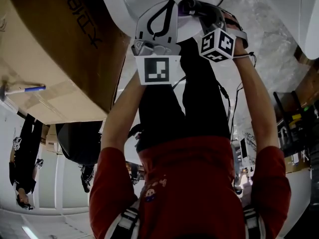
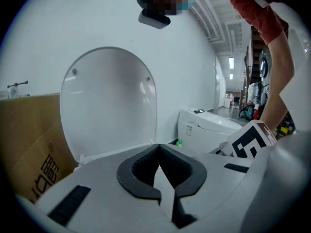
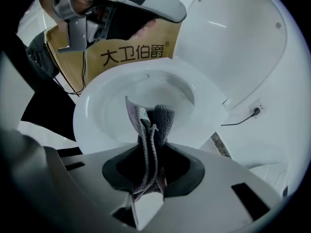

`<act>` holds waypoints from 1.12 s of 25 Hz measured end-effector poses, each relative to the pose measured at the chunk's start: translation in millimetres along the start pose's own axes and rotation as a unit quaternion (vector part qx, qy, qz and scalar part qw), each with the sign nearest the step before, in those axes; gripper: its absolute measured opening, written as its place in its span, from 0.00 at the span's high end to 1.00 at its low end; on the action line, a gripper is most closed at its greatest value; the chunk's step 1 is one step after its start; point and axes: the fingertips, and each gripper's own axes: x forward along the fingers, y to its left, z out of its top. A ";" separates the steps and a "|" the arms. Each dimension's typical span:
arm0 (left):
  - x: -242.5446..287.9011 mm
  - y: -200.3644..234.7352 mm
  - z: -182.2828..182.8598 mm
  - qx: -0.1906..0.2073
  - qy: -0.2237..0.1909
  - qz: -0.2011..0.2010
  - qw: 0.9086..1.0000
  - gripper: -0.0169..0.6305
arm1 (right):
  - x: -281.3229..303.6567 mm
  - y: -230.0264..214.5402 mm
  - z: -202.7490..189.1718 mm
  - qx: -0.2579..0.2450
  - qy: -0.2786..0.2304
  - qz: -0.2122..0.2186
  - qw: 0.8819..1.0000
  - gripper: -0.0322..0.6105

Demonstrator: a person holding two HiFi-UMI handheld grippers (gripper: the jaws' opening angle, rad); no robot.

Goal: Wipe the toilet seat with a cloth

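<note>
In the right gripper view the white toilet seat [image 3: 86,123] rings the bowl, and its lid [image 3: 238,42] stands raised behind. My right gripper [image 3: 150,147] is shut on a grey cloth [image 3: 163,116], which sticks out past the jaws and hangs over the seat's near rim; touching or not, I cannot tell. My left gripper [image 3: 114,6] hovers above the far side of the bowl. In its own view the left gripper [image 2: 159,145] is shut on nothing and faces the raised lid [image 2: 109,101]. From the head view both grippers, left [image 1: 157,21] and right [image 1: 209,19], sit close together by the white toilet [image 1: 117,1].
A brown cardboard box [image 3: 138,52] with dark print stands right beside the toilet [image 1: 50,59]. A second toilet [image 2: 209,125] is further along the wall. A wall socket with a cable [image 3: 255,111] sits behind the bowl. People stand far off in the room [image 1: 22,158].
</note>
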 end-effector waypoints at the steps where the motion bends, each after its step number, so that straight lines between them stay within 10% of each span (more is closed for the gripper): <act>1: 5.1 7.8 2.2 -0.002 -0.002 0.010 1.000 0.95 | 3.2 -11.0 3.5 -0.002 -0.003 -0.006 1.000 0.82; 10: 36.1 65.6 22.8 -0.009 -0.026 0.078 0.997 0.95 | 29.5 -124.2 42.8 0.015 -0.035 -0.060 0.997 0.82; 18: 36.2 103.4 35.4 -0.099 -0.077 0.134 0.983 0.95 | 40.2 -191.0 73.8 0.043 -0.034 -0.101 0.993 0.82; 23: 21.7 115.2 22.9 -0.024 -0.036 0.123 0.991 0.95 | 43.2 -194.4 86.2 0.062 -0.043 -0.122 0.990 0.82; 28: -2.3 133.4 9.4 -0.039 -0.035 0.142 0.988 0.95 | 49.9 -188.9 116.9 0.053 -0.051 -0.134 0.988 0.82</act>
